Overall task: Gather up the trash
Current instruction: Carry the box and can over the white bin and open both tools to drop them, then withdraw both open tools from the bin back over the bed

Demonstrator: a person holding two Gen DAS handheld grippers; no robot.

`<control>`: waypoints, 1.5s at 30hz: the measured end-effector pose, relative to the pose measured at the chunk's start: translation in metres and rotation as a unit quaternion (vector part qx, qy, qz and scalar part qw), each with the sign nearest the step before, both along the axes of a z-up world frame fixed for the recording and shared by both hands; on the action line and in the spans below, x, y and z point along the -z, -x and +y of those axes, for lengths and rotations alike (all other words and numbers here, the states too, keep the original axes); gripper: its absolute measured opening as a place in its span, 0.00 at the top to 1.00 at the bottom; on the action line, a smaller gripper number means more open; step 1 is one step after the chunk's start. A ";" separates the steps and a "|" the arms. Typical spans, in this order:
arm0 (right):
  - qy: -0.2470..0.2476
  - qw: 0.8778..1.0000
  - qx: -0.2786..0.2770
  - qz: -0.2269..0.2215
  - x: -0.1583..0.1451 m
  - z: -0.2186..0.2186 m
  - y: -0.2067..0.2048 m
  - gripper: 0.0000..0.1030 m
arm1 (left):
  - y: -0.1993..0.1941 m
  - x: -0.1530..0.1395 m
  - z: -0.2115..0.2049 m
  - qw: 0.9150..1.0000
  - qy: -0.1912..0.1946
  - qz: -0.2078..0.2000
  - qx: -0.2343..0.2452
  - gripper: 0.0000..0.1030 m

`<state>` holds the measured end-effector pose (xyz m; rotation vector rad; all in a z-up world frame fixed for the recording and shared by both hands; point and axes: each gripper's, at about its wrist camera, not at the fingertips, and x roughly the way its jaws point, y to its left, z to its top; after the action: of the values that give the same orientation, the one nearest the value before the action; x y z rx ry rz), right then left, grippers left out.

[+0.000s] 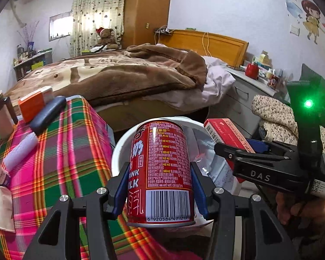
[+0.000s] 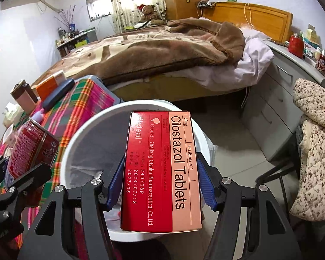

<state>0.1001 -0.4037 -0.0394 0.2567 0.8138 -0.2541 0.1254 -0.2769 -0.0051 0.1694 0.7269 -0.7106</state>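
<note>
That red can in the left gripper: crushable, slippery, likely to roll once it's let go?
The red can looks like thin, glossy metal, so probably slick against the pads. The left gripper holds its sides with no visible denting, so likely stiff enough. Being cylindrical, it would probably roll if dropped sideways, though the white bin below should contain it.

I see a red can [image 1: 160, 171] with white lettering and a white barcode panel, and a red and salmon-pink tablet box [image 2: 162, 171] printed in black and white. My bin [image 2: 93, 125] is white. The tabletop [image 1: 60, 151] wears a pink, green and orange plaid cloth. Both gripper frames are black with blue pads [image 2: 207, 186]. The bed's blanket [image 1: 119, 73] is brown and beige.
</note>
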 end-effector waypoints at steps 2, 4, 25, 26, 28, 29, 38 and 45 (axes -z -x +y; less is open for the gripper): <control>-0.003 1.000 -0.001 0.005 0.003 -0.005 0.000 0.39 | -0.001 0.003 -0.004 1.000 -0.004 0.002 0.000 0.49; -0.005 1.000 -0.003 0.010 0.004 -0.009 -0.001 0.39 | -0.004 0.007 -0.006 1.000 -0.011 0.004 -0.002 0.49; -0.010 1.000 -0.005 0.007 0.002 -0.012 -0.002 0.30 | -0.013 0.006 0.006 1.000 0.006 0.015 -0.021 0.40; -0.010 1.000 -0.004 0.004 0.000 -0.011 -0.001 0.30 | -0.012 0.005 0.008 1.000 0.008 0.014 -0.023 0.40; -0.010 1.000 -0.003 0.001 -0.002 -0.010 0.000 0.31 | -0.011 0.003 0.014 1.000 0.012 0.012 -0.026 0.40; -0.010 1.000 -0.004 -0.001 -0.003 -0.008 0.000 0.30 | -0.011 0.001 0.016 0.999 0.013 0.010 -0.029 0.40; -0.010 1.000 -0.015 -0.026 -0.014 0.012 0.002 0.30 | -0.005 -0.011 0.048 0.998 0.024 -0.005 -0.053 0.40; -0.014 0.998 -0.034 -0.046 -0.023 0.034 -0.003 0.30 | -0.005 -0.018 0.087 0.995 0.029 -0.023 -0.095 0.40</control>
<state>0.1031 -0.3699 -0.0169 0.2648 0.7348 -0.1666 0.1303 -0.1899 0.0134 0.0617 0.6672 -0.5433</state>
